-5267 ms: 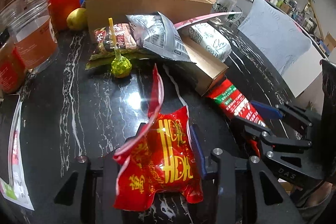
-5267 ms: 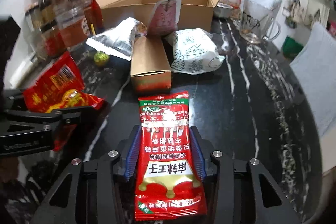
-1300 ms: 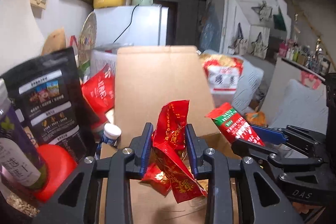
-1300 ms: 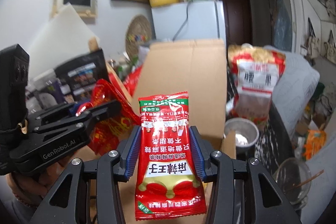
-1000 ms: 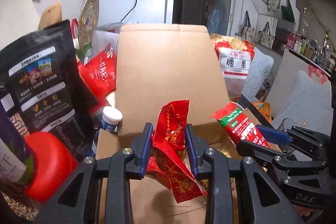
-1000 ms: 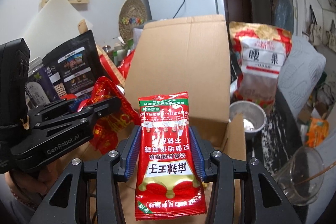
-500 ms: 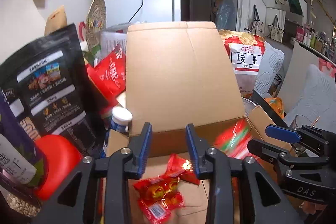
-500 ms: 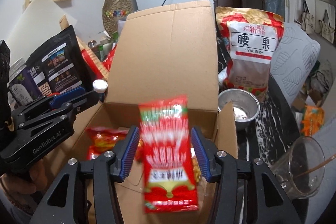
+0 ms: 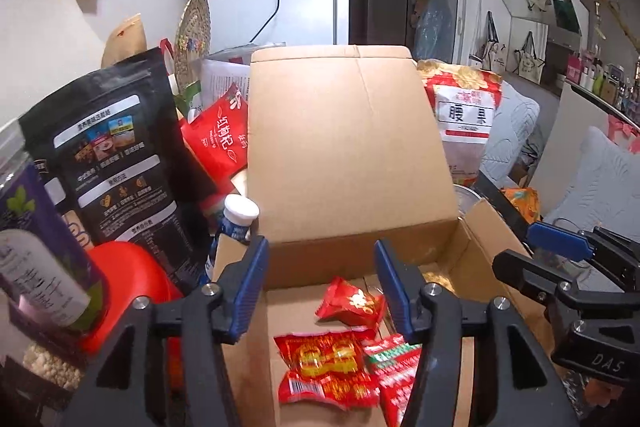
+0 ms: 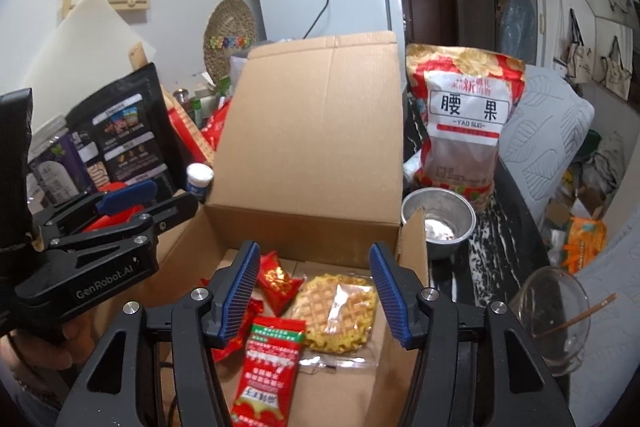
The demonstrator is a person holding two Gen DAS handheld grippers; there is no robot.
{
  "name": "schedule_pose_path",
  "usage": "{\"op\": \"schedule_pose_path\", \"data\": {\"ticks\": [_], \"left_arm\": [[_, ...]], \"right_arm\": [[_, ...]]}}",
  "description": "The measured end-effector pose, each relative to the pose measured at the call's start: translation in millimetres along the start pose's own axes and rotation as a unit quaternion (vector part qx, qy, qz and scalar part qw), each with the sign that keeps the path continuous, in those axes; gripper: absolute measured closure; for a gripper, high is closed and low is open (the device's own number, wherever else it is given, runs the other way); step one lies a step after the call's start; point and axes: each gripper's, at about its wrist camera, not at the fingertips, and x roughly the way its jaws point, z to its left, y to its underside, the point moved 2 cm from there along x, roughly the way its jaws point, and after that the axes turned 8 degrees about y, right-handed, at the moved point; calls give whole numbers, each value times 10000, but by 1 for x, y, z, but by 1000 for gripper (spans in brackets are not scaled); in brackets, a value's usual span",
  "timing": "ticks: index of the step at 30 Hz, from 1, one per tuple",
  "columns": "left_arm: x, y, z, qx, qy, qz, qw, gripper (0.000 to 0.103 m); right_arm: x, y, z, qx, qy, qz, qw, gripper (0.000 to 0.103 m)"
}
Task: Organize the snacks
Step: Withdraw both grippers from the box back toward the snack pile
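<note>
Cluttered kitchen table: both left tongs (image 9: pixel 320 281) and right tongs (image 10: pixel 310 291) gape wide and empty above the cardboard box (image 10: pixel 316 131), where red snack packets (image 9: pixel 326 373) already lie; more snacks likely remain outside

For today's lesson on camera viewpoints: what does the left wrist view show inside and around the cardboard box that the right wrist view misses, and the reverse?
Only the left wrist view shows the red and gold snack packet in full. Only the right wrist view shows the wrapped waffle, the steel bowl and the glass. Both show the open cardboard box, the red and green sachet lying inside it, the cashew bag, and both grippers open and empty, left gripper, right gripper.
</note>
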Motion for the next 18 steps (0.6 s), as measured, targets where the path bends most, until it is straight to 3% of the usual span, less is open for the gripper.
{"op": "schedule_pose_path", "data": {"ticks": [18], "left_arm": [[-120,4,-19,70,-42,-569,9983,49]], "right_arm": [[-121,3,24,-166,-32,-664,9977,46]]}}
